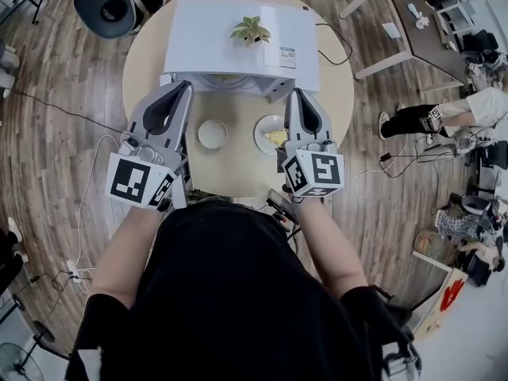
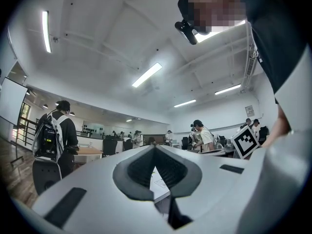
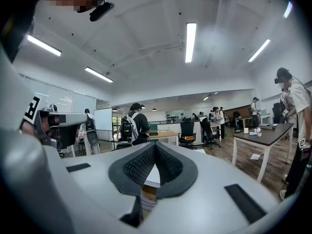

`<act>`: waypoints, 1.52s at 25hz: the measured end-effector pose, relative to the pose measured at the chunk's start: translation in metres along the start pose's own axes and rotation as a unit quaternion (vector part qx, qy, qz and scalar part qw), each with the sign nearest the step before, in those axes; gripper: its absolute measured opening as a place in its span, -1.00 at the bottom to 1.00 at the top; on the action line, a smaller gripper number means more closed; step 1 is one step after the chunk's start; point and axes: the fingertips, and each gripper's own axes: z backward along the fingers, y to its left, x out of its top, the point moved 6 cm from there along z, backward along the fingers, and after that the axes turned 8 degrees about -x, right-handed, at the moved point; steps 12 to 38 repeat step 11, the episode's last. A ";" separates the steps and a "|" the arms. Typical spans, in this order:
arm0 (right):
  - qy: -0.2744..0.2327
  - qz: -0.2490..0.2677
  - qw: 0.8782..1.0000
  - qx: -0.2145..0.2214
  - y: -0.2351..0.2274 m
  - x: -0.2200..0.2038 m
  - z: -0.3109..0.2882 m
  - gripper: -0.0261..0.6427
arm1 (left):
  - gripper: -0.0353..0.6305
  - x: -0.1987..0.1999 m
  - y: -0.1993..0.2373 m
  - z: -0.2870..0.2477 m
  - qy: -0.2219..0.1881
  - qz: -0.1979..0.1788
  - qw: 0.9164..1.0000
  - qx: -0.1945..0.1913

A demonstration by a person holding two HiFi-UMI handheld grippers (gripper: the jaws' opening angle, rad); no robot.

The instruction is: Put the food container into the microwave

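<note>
Currently, in the head view, I have both grippers over the round counter [image 1: 238, 177], their tips pointing up the frame toward the microwave [image 1: 214, 38]. The left gripper [image 1: 186, 87] sits at centre left and the right gripper [image 1: 295, 95] at centre right. The tips of both reach the microwave's front edge, though I cannot tell whether they touch it.

In the left gripper view, the left gripper [image 2: 155, 148] has its jaws closed tip to tip with nothing between them. In the right gripper view, the right gripper [image 3: 155, 145] is closed the same way, also with nothing between its jaws.

The food container [image 1: 272, 136] rests on the counter near the middle of the frame, just below the microwave's front. It holds something yellow, and its right edge is partly covered by the right gripper's body. To its left, between the two grippers, lies a white round dish [image 1: 212, 133], apart from the container. A small green plant [image 1: 251, 30] stands on top of the microwave.
</note>
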 end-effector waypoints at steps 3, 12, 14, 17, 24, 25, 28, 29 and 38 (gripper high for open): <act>0.001 -0.004 1.000 -0.001 -0.001 -0.002 0.000 -0.88 | -0.83 0.000 0.000 0.001 -0.001 0.001 1.000 0.002; -0.003 0.005 1.000 0.000 0.001 -0.001 0.007 -0.88 | -0.84 0.002 -0.004 0.006 -0.002 0.001 1.000 0.004; -0.003 0.005 1.000 0.000 0.001 -0.001 0.007 -0.88 | -0.84 0.002 -0.004 0.006 -0.002 0.001 1.000 0.004; -0.003 0.005 1.000 0.000 0.001 -0.001 0.007 -0.88 | -0.84 0.002 -0.004 0.006 -0.002 0.001 1.000 0.004; -0.003 0.005 1.000 0.000 0.001 -0.001 0.007 -0.88 | -0.84 0.002 -0.004 0.006 -0.002 0.001 1.000 0.004; -0.003 0.005 1.000 0.000 0.001 -0.001 0.007 -0.88 | -0.84 0.002 -0.004 0.006 -0.002 0.001 1.000 0.004; -0.003 0.005 1.000 0.000 0.001 -0.001 0.007 -0.88 | -0.84 0.002 -0.004 0.006 -0.002 0.001 1.000 0.004; -0.003 0.005 1.000 0.000 0.001 -0.001 0.007 -0.88 | -0.84 0.002 -0.004 0.006 -0.002 0.001 1.000 0.004; -0.003 0.005 1.000 0.000 0.001 -0.001 0.007 -0.88 | -0.84 0.002 -0.004 0.006 -0.002 0.001 1.000 0.004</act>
